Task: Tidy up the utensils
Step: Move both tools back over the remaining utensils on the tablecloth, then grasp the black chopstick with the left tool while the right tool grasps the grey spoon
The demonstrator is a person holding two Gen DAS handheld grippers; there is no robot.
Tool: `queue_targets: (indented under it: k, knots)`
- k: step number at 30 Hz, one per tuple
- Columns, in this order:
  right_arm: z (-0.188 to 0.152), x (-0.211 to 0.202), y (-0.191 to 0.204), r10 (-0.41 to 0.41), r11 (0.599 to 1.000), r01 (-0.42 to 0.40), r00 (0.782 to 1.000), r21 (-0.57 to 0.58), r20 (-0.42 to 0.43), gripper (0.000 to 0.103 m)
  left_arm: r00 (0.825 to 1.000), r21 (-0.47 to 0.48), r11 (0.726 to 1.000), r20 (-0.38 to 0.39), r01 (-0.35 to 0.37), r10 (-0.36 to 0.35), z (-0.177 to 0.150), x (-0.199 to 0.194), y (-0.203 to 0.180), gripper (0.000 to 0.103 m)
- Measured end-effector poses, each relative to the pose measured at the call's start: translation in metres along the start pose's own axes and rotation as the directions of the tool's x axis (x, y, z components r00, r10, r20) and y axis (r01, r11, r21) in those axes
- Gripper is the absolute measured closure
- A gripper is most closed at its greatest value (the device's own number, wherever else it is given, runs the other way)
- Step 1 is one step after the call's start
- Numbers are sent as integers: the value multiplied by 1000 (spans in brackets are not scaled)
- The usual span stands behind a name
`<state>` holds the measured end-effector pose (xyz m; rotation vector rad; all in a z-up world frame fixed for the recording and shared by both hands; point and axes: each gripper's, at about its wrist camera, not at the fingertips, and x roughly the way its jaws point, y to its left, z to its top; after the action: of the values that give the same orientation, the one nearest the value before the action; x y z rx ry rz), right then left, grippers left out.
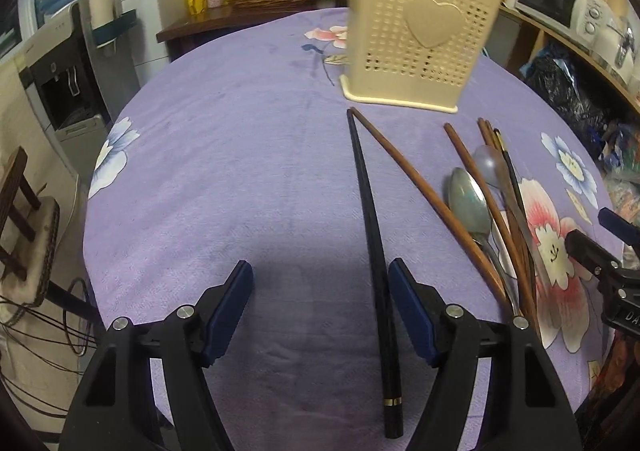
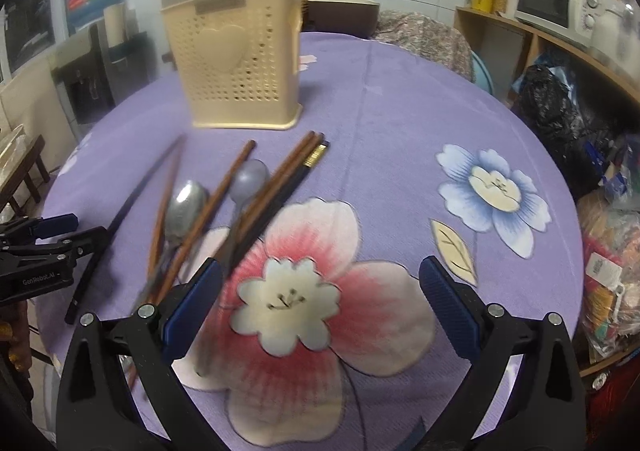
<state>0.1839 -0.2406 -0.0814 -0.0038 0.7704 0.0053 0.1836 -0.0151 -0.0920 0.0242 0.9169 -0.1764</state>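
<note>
Nearest to my left gripper [image 1: 320, 307] is the black chopstick [image 1: 372, 227], lying flat between the spread blue pads [image 1: 232, 307], close to the right one, not touching that I can tell; both pads wide apart, nothing held. Purple flowered tablecloth [image 1: 224, 155] covers the whole table. Cream perforated utensil holder [image 1: 416, 31] with a heart on its front stands upright at the far side, beyond the chopstick tips; one stick seems to poke out of its top in the right view, blurred. Utensil pile sits on the cloth right of the black chopstick: brown wooden chopsticks [image 1: 420, 187] fanned and crossing, another dark chopstick with a gold band [image 2: 316, 155], a metal spoon [image 1: 468, 203] bowl-up, a pale grey spoon [image 1: 486, 167] partly under the sticks. My right gripper [image 2: 320, 311] hovers over the big pink flower [image 2: 296, 291], pads fully spread, empty; its left pad [image 2: 192, 311] is just beside the near ends of the pile, contact unclear.
</note>
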Motion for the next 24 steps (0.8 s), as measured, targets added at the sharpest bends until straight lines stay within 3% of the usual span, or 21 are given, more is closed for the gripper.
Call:
queue_targets:
  k: [3,5,7,9,11,15,20,24]
  knots:
    - [7,7,20,9,999,-10,1000,-50,-19,9,1000,-4,1000,-2,2,-2,0,0,0,34]
    - [4,9,28,18,997,-20,999,-72,-36,21,1000,3,1000,-3,7,-7,0,-1,-2,34]
    - [0,12,32,42,996,-47,997,-74,-67,40,1000,9,1000,-1,12,-12,-2,-2,-2,35]
    - [-6,14,33,56,996,-62,995,-68,-88,51,1000,10,1000,2,13,-13,-3,-2,-2,35]
    - [-10,10,31,69,996,-73,994,-49,-83,55,1000,9,1000,3,15,-15,-4,-2,0,35]
    - [-12,7,38,73,994,-80,993,-77,-91,77,1000,12,1000,8,7,-8,-5,-3,-1,35]
    - [-10,12,43,118,990,-125,987,-66,-106,90,1000,17,1000,7,10,-10,-5,-4,-2,35]
    - [-9,11,36,148,988,-150,986,-25,-83,94,1000,14,1000,8,13,-13,-5,-4,-1,36]
